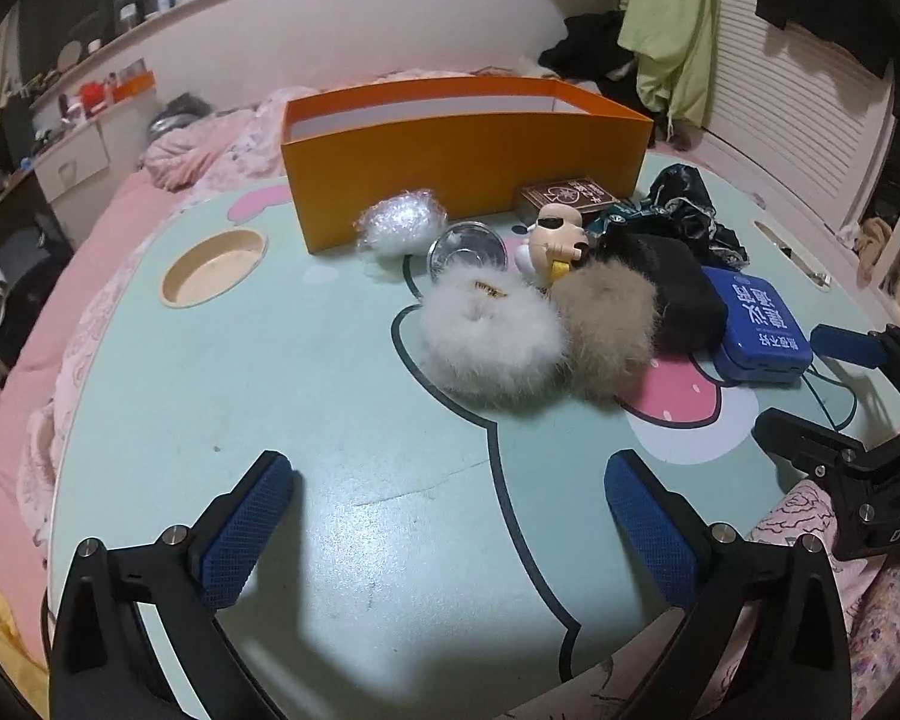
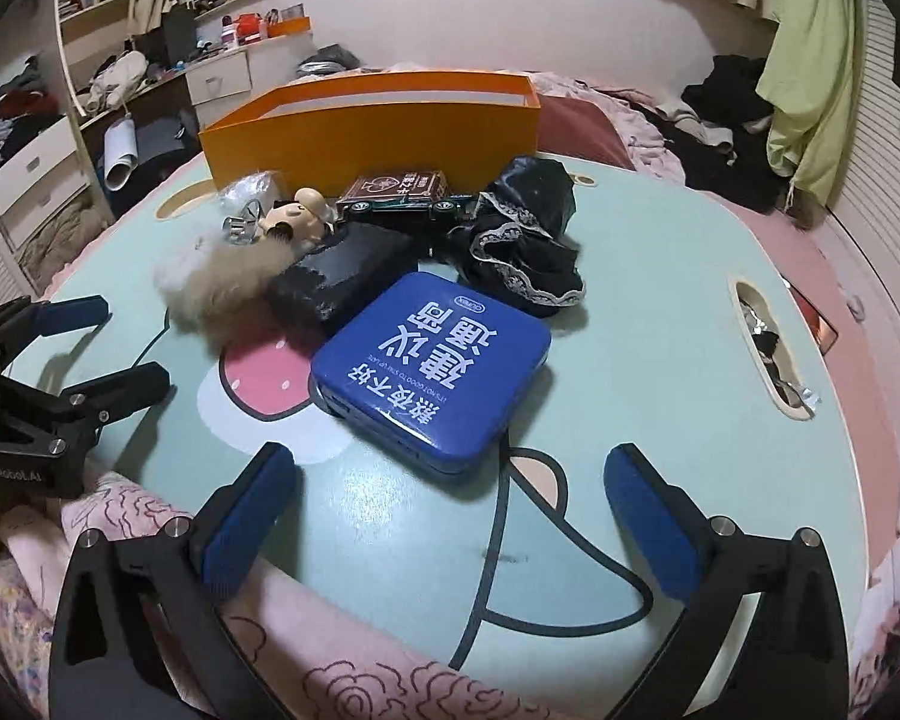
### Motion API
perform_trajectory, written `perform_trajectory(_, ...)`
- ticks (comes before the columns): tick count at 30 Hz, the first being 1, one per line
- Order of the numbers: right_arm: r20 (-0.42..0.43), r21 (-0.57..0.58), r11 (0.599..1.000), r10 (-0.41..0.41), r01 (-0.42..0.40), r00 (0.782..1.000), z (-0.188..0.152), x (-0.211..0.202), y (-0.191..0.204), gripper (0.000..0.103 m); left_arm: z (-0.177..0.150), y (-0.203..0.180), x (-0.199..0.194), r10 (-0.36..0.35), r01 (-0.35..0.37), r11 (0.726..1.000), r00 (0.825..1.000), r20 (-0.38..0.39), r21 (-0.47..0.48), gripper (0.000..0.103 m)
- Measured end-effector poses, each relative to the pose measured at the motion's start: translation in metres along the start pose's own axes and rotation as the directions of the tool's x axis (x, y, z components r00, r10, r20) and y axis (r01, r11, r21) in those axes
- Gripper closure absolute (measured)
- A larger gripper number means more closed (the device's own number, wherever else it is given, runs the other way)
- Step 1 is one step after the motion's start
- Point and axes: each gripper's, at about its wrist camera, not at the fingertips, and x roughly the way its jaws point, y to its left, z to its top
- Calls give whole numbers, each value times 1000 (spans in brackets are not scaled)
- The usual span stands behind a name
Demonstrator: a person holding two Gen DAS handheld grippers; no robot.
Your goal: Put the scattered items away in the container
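From the left wrist, the left claw (image 1: 447, 516) gapes wide over bare worktop (image 1: 330, 420), the white fluffy puff (image 1: 489, 333) ahead, before the orange box (image 1: 450, 156). From the right wrist, the right claw (image 2: 450, 516) stands wide, empty, near the blue tin (image 2: 435, 369); I'd straddle its narrower sides squarely.

Left wrist view looks from the near left edge of the mint-green cartoon-printed table (image 1: 330, 360) toward the open orange cardboard box (image 1: 450, 180). Right wrist view sits rightward, close above the blue rectangular tin (image 2: 432, 366). Both share box, tin and clutter.
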Motion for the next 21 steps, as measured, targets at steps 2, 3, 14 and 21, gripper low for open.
perform_trajectory(2, 1, -3, 1000, 2, -2, 1000, 0, 0, 1, 0, 1, -1, 0, -1, 1, 1000, 1000, 1, 2, 0)
perform_trajectory(3, 4, -5, 1000, 3, -3, 1000, -1, 0, 3, 0, 1, -1, 0, -3, 3, 1000, 1000, 3, 4, 0)
perform_trajectory(14, 35, -31, 999, 20, -19, 999, -2, -5, 12, 0, -1, -3, -1, -14, 14, 1000, 999, 28, 20, 0)
perform_trajectory(21, 80, -44, 999, 35, -32, 996, -3, -3, 12, 0, -2, -2, -1, -35, 32, 998, 997, 65, 45, 0)
